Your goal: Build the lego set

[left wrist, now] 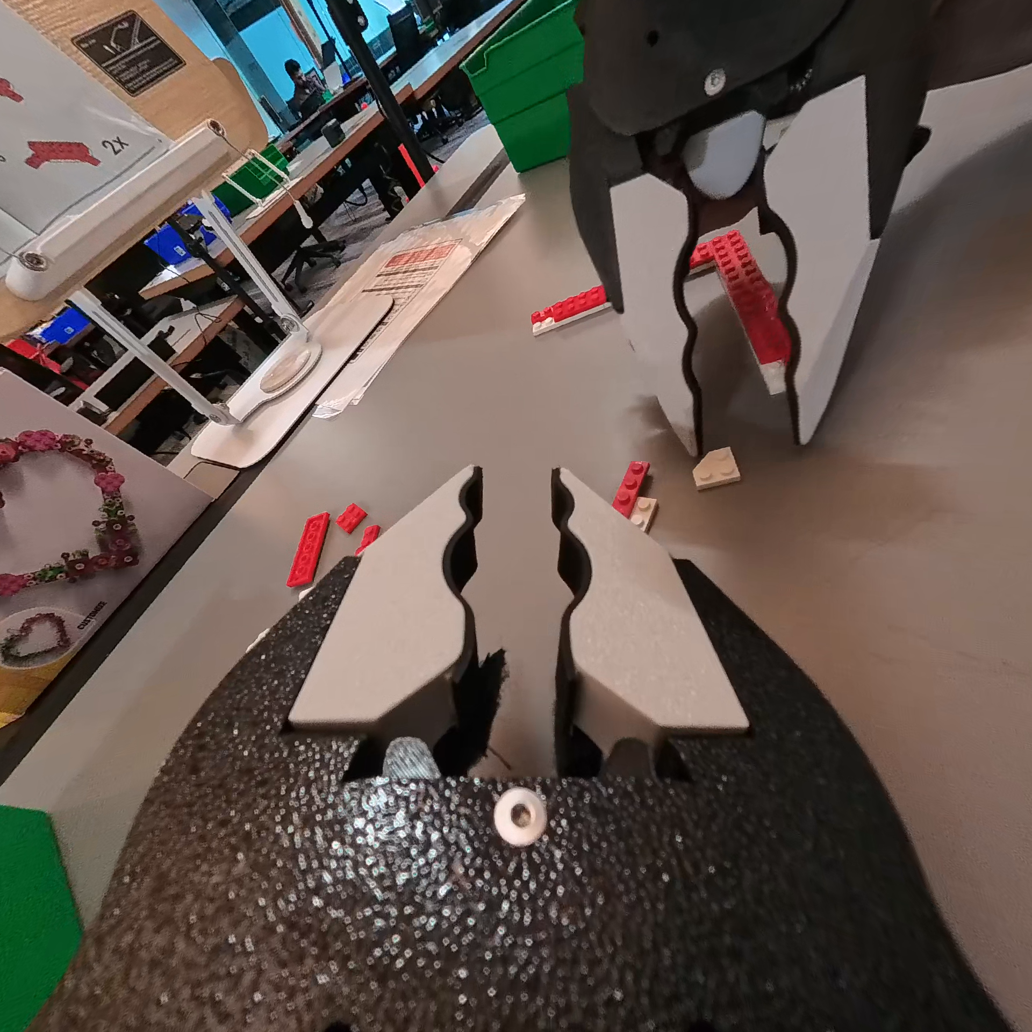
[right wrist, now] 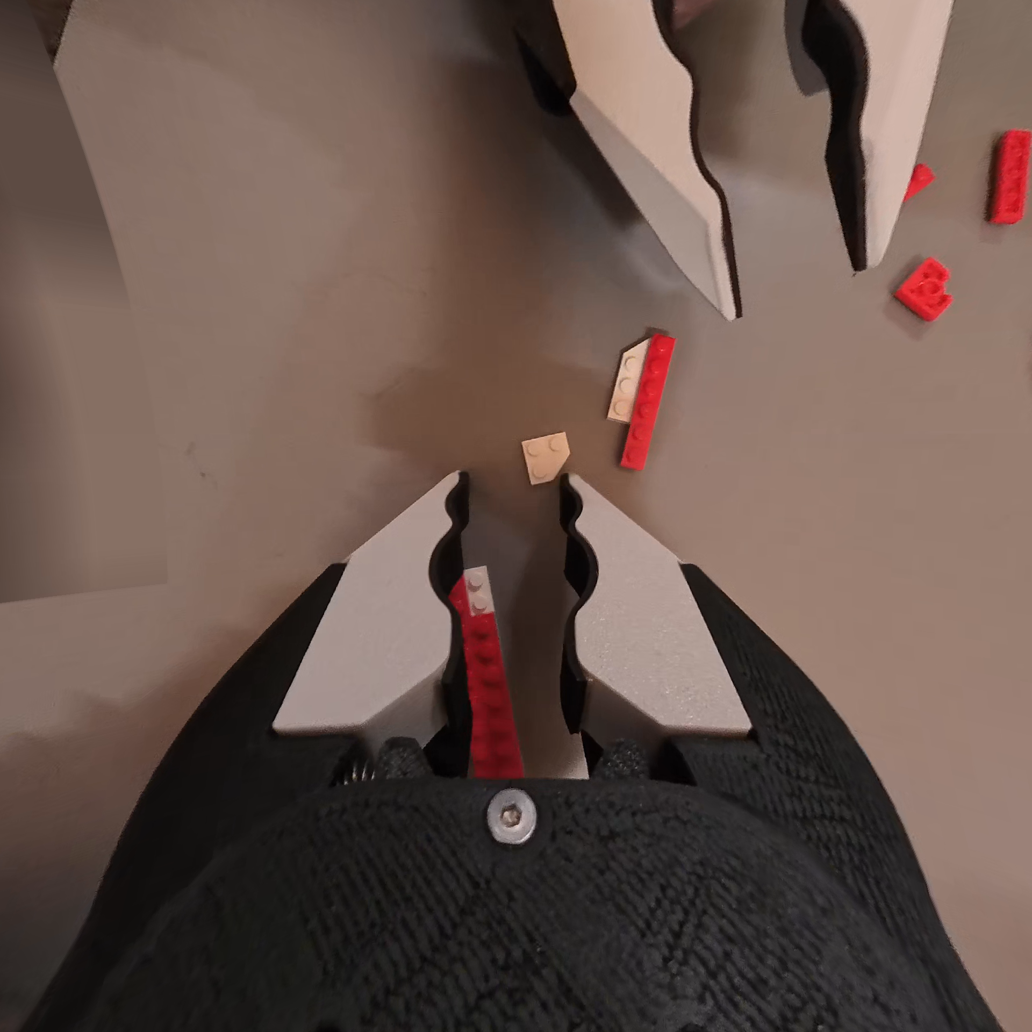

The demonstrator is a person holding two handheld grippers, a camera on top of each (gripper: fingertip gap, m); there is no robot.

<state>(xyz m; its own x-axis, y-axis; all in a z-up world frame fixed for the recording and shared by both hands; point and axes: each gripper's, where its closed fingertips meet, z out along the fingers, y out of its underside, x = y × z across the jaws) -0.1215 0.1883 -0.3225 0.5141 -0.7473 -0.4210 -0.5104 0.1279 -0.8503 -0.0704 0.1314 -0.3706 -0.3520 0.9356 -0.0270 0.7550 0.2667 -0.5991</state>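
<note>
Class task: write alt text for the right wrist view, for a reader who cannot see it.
The open right gripper points down at a grey table, its tips just short of a small tan plate. A long red assembly shows between its fingers. The left gripper hangs open at top right, red pieces scattered beside it.

Grey bench (left wrist: 502, 391) has loose bits all over: a tan wedge plate (left wrist: 717, 470), a red strip (left wrist: 631, 483) touching a tan plate (left wrist: 643, 512), small red plates (left wrist: 308, 549), plus a long red-and-white assembly (left wrist: 569, 310), plastic bag (left wrist: 424, 279), white stand base (left wrist: 290, 385).
</note>
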